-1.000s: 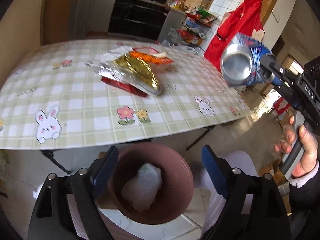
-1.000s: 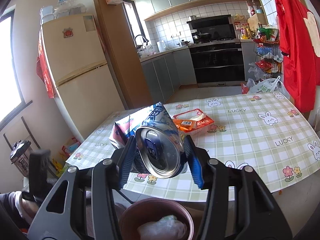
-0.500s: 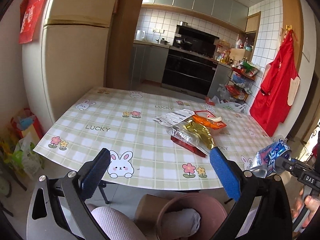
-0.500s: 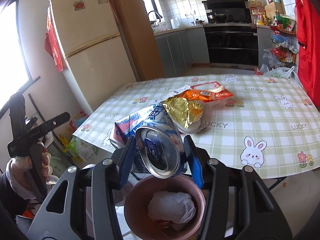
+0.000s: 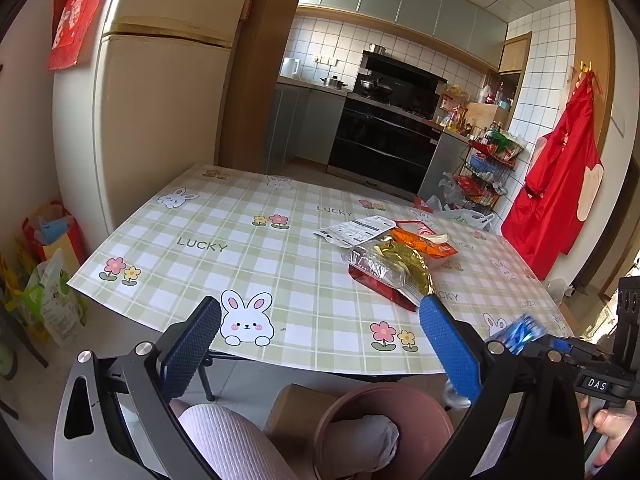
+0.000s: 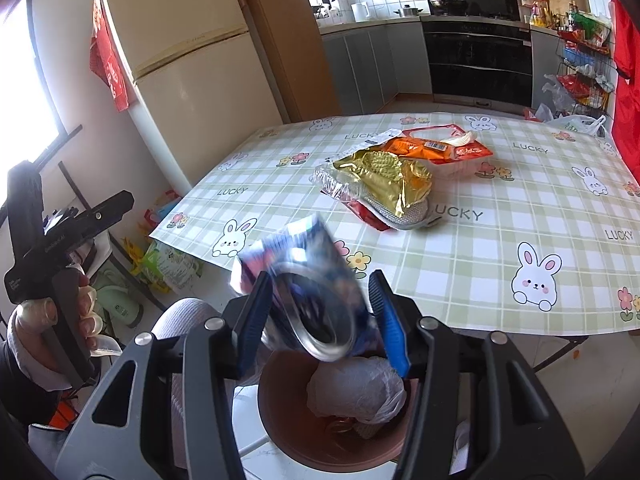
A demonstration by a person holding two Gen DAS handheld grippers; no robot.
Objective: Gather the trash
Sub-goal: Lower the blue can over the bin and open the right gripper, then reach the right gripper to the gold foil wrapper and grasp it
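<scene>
A crushed blue drink can [image 6: 308, 288], motion-blurred, sits between the fingers of my right gripper [image 6: 320, 320], directly above the brown bin [image 6: 280, 424]. The jaws stand wider than the can and it looks loose, tipping toward the bin. The bin holds a crumpled white bag [image 6: 356, 388]. In the left wrist view the can [image 5: 516, 330] shows at the right, over the bin [image 5: 332, 416]. My left gripper [image 5: 320, 340] is open and empty, in front of the table edge. Gold and red snack wrappers [image 5: 394, 268] and an orange packet [image 5: 424, 240] lie on the table.
The table [image 5: 224, 248] has a green checked cloth with rabbits. A white printed wrapper [image 5: 356, 230] lies behind the snack bags. A fridge [image 5: 160, 112] stands left, bags [image 5: 48, 280] on the floor beside it. A red apron [image 5: 560, 192] hangs at right.
My right gripper has opened and the can is slipping down toward the bin. The right gripper moved lower over the bin. My left gripper barely moved in the last half second.
</scene>
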